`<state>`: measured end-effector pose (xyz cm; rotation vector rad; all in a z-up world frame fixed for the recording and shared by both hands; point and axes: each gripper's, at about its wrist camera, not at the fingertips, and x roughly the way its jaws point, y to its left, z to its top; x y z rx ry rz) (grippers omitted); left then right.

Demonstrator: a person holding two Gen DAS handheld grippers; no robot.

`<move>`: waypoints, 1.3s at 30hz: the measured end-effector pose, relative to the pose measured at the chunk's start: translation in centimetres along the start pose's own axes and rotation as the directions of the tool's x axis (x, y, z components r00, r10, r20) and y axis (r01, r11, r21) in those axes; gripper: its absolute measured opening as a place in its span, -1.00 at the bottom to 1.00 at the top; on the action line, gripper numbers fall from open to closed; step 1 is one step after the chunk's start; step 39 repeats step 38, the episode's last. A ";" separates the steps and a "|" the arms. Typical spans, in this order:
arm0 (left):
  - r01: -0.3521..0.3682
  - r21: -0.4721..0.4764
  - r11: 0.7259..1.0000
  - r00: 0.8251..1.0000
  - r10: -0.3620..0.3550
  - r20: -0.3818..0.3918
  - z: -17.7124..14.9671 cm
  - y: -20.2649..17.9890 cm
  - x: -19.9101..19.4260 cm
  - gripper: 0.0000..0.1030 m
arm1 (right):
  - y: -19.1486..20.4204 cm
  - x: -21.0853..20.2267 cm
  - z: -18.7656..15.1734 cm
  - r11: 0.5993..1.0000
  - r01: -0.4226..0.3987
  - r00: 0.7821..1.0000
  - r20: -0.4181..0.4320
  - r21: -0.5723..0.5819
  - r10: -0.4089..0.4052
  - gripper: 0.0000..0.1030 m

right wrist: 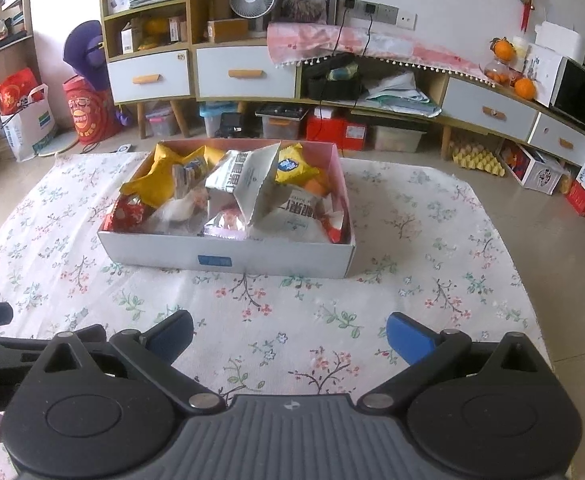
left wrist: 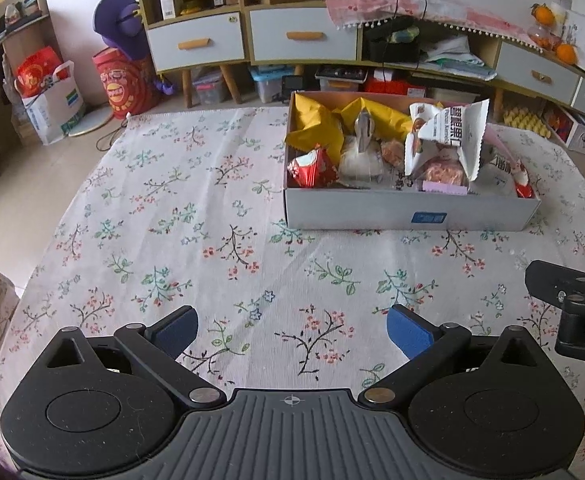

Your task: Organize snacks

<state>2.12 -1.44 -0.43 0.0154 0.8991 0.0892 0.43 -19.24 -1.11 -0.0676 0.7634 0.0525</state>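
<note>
Matt cardboard box [right wrist: 228, 254], glossy foil snack packets [left wrist: 312, 168], woven floral cloth [left wrist: 172, 220]

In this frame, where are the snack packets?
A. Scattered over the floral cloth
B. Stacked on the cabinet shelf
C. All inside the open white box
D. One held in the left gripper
C. The snack packets all sit inside the white box on the floral cloth, and both the left gripper and the right gripper are open and hold nothing.

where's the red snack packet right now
The red snack packet sits in the cardboard box's near-left corner, beside the yellow bag in both wrist views.
</note>
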 end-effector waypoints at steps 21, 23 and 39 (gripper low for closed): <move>0.007 0.008 1.000 1.000 -0.007 -0.007 -0.2 -0.1 -0.1 0.97 | 0.2 -0.1 0.0 1.000 -0.006 1.000 -0.010 -0.007 0.006 0.72; 0.009 0.008 1.000 1.000 -0.009 -0.012 -0.2 0.0 -0.1 0.97 | 0.2 -0.1 0.0 1.000 -0.006 1.000 -0.011 -0.007 0.006 0.72; 0.025 0.039 0.999 0.999 -0.023 -0.040 -0.5 -0.3 0.5 0.97 | 0.1 0.3 -0.1 1.000 -0.006 1.000 -0.021 -0.001 0.006 0.72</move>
